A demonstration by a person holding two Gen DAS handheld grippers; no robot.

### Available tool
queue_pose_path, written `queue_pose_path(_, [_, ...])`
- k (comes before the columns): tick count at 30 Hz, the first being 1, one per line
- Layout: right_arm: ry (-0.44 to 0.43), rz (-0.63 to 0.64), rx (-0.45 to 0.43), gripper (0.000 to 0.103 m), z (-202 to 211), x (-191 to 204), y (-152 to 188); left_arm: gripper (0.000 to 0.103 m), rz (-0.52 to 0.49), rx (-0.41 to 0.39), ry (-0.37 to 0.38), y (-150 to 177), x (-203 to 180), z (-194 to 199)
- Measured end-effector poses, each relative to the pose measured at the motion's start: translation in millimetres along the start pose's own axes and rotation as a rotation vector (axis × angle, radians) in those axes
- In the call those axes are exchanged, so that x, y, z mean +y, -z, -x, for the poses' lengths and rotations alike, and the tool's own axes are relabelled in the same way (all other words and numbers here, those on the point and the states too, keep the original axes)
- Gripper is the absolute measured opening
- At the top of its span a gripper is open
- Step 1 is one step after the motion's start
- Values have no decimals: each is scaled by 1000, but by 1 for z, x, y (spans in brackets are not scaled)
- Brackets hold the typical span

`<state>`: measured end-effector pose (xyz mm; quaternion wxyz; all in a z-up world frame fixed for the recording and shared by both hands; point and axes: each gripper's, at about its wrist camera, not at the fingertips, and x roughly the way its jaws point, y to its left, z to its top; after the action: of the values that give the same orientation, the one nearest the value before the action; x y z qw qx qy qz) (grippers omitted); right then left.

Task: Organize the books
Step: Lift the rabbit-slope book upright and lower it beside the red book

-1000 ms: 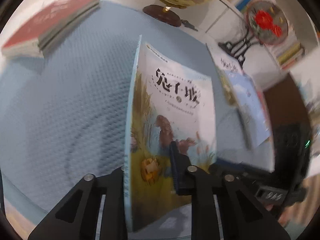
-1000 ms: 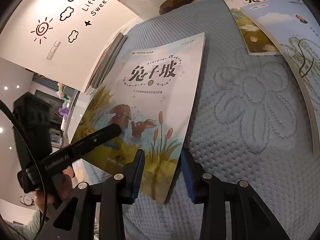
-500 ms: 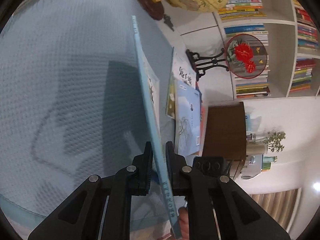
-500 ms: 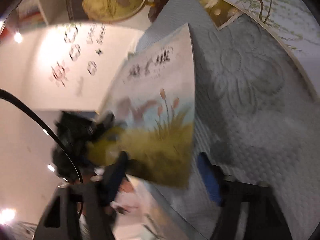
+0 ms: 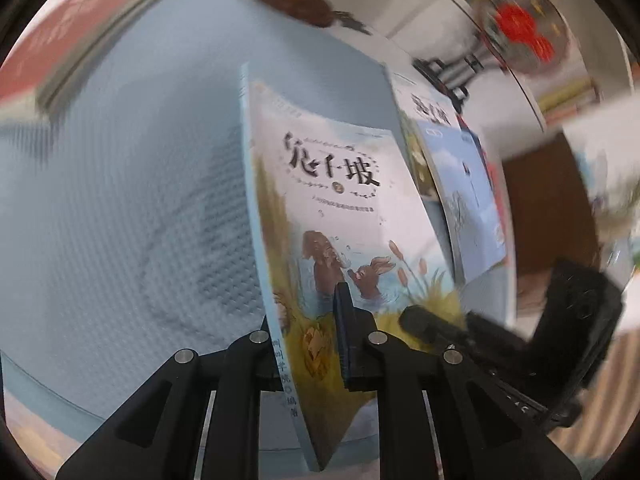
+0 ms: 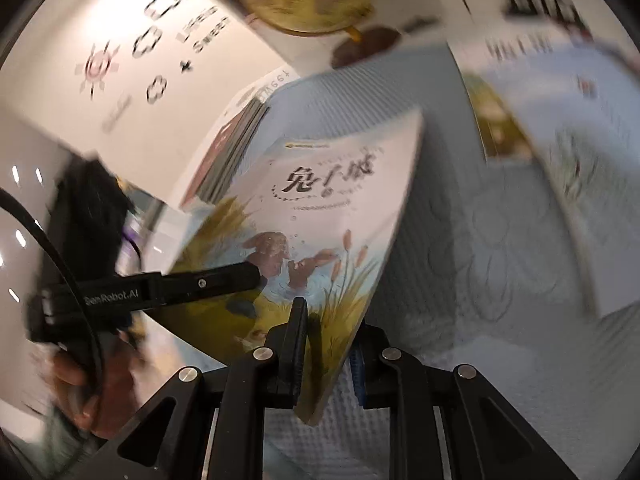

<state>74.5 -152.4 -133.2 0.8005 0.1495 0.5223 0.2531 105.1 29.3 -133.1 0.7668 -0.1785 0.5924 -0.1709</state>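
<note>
A thin picture book [image 5: 340, 200] with rabbits on its cover is lifted off the blue quilted surface [image 5: 120, 200], tilted on edge. My left gripper [image 5: 306, 320] is shut on the book's lower spine side, one finger on the cover and the other hidden behind it. In the right wrist view the same book [image 6: 320, 208] has its lower corner between the jaws of my right gripper [image 6: 328, 340], which are closing on it, with a pad on each face. The left gripper's finger [image 6: 224, 280] lies across the cover there. The right gripper's finger [image 5: 420, 320] shows at the book's lower right.
A red-covered stack of books [image 5: 72, 32] lies far left. Two more picture books [image 5: 460, 200] lie flat to the right. At the back stand a globe [image 6: 308, 0], a red fan ornament [image 5: 520, 36] and a brown cabinet [image 5: 548, 208]. A hand [image 6: 80, 380] holds the left gripper.
The right gripper's jaws, wide apart half a second ago, have closed on the book's lower corner. The book swung from edge-on to cover-facing in the left view and has risen.
</note>
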Motion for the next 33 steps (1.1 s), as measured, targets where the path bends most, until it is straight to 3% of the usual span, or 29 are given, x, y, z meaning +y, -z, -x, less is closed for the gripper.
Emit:
queue_pose_path(8, [94,72,-85,18,24,35,1,15,-163,-36,-28,-17,-11,28])
queue_pose_path(12, [109,71,-131,19,19,63,-16,15,-219,-89,-15,-32,-2,56])
queue_pose_path(19, [88,123,-222,19,-2,140,-61,16,-231,-223,1,-70,59,126])
queue_pose_path(25, [42,164,-206,19,-78,199,-113,16,-181,-265,-32,-114,139,160])
queue_pose_path(30, [58,172,-156,19,-148,228,-142,17,-120,-235,-46,-153,215,148])
queue_pose_path(33, [76,160,-127,19,-182,237,-151,18,-90,-213,-34,-165,241,136])
